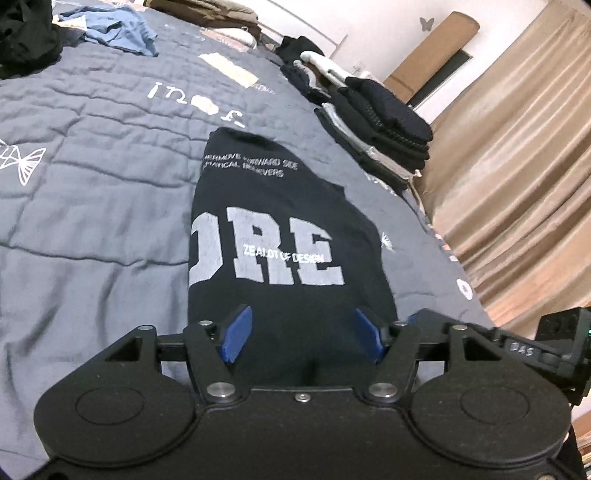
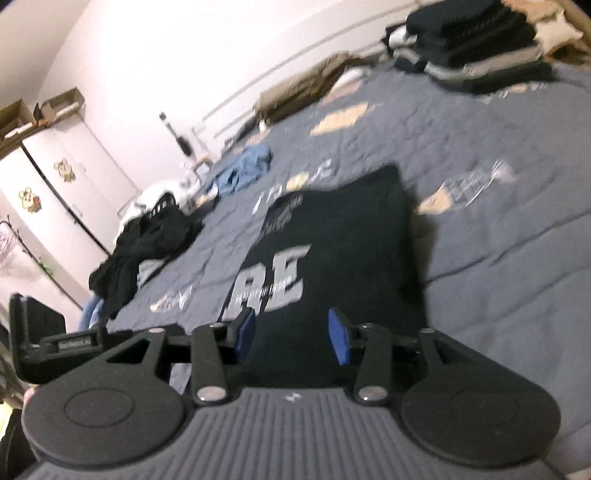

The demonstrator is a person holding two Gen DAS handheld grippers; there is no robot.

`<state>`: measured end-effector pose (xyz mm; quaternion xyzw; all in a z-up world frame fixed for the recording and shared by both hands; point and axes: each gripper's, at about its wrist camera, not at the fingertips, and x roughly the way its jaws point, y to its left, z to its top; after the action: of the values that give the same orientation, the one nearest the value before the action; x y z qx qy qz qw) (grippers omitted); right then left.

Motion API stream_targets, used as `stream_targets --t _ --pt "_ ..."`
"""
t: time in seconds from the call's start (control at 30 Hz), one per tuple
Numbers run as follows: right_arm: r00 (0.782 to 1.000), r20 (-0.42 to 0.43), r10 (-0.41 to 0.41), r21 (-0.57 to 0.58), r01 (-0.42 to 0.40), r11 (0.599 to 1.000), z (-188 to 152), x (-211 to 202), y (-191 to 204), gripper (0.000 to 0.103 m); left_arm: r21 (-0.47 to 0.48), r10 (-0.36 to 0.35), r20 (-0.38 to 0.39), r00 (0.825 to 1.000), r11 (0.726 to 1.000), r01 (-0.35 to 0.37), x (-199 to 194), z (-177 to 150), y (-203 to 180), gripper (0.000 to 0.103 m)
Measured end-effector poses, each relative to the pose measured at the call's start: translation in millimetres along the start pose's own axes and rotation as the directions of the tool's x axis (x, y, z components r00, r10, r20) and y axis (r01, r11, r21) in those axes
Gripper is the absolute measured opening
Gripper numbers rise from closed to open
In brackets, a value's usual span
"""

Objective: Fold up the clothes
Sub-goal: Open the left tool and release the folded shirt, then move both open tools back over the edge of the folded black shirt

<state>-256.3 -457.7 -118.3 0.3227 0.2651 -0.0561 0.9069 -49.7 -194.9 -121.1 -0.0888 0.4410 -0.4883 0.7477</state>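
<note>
A black T-shirt with large grey letters lies folded into a narrow rectangle on the grey-blue quilt. My left gripper hovers over the shirt's near end. Its blue pads stand well apart and press on nothing. The right wrist view is blurred. It shows the same T-shirt stretching away from my right gripper, whose blue pads are also apart over the near edge with no cloth pinched. The shirt's nearest hem is hidden behind both gripper bodies.
A stack of folded dark clothes sits at the bed's far edge by the beige curtain. A crumpled blue garment and a black heap lie on the other side. A white wardrobe stands beyond.
</note>
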Motion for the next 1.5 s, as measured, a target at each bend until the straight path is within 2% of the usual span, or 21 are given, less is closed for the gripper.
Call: stream_targets --t 0.07,0.17,0.27,0.4,0.53,0.63,0.7,0.77,0.87,0.93,1.07,1.17,1.27,1.37,1.5 --pt "0.999 -0.025 -0.026 0.007 0.026 1.000 -2 17 -1 0.043 -0.009 0.017 -0.010 1.000 1.000 -0.017 5 -2 4 0.061" --pt "0.992 -0.067 -0.109 -0.013 0.109 0.994 -10 31 -8 0.043 -0.027 0.042 -0.035 0.999 0.999 -0.043 12 -4 12 0.061" --pt "0.991 -0.062 -0.117 0.010 0.118 0.993 -13 26 -16 0.042 -0.032 0.070 -0.032 0.997 0.997 -0.071 12 -3 18 0.061" --pt "0.983 -0.061 -0.174 -0.037 0.171 0.984 -13 14 -19 0.042 -0.053 0.109 -0.005 0.994 0.993 -0.109 5 2 23 0.063" --pt "0.984 -0.069 -0.164 0.002 0.164 0.986 -12 5 -24 0.041 -0.063 0.116 0.001 0.993 0.991 -0.116 2 3 24 0.063" --pt "0.988 -0.045 -0.149 0.028 0.150 0.988 -11 -8 -24 0.043 -0.039 0.120 0.014 0.993 0.992 -0.120 -2 1 18 0.064" --pt "0.987 -0.031 -0.160 0.041 0.161 0.986 -13 -19 -25 0.043 0.011 0.127 0.023 0.992 0.992 -0.128 -5 -1 9 0.064" --pt "0.985 -0.028 -0.168 0.069 0.170 0.983 -14 -27 -29 0.043 0.067 0.106 0.011 0.994 0.992 -0.106 -5 -5 -2 0.068" --pt "0.982 -0.033 -0.188 0.115 0.190 0.975 -19 -34 -37 0.043 0.096 0.073 -0.018 0.997 0.993 -0.071 -1 -12 -13 0.068" --pt "0.979 -0.040 -0.201 0.153 0.205 0.967 -22 -36 -44 0.043 0.125 0.087 -0.024 0.996 0.989 -0.083 2 -15 -17 0.068" --pt "0.980 -0.057 -0.190 0.220 0.198 0.955 -28 -37 -54 0.044 0.110 0.097 -0.028 0.995 0.990 -0.093 5 -16 -16 0.068" --pt "0.986 -0.069 -0.149 0.269 0.162 0.949 -33 -33 -58 0.045 0.087 0.103 -0.035 0.994 0.991 -0.100 8 -16 -14 0.068" --pt "0.984 -0.098 -0.148 0.227 0.167 0.959 -37 -23 -53 0.046 0.088 0.118 -0.037 0.992 0.990 -0.114 12 -16 -14 0.068" --pt "0.973 -0.126 -0.195 0.186 0.216 0.959 -41 -15 -49 0.048 0.094 0.139 -0.049 0.989 0.987 -0.134 16 -17 -14 0.069" --pt "0.975 -0.097 -0.200 0.171 0.214 0.962 -36 -22 -43 0.048 0.091 0.148 -0.039 0.988 0.985 -0.144 14 -16 -14 0.069"
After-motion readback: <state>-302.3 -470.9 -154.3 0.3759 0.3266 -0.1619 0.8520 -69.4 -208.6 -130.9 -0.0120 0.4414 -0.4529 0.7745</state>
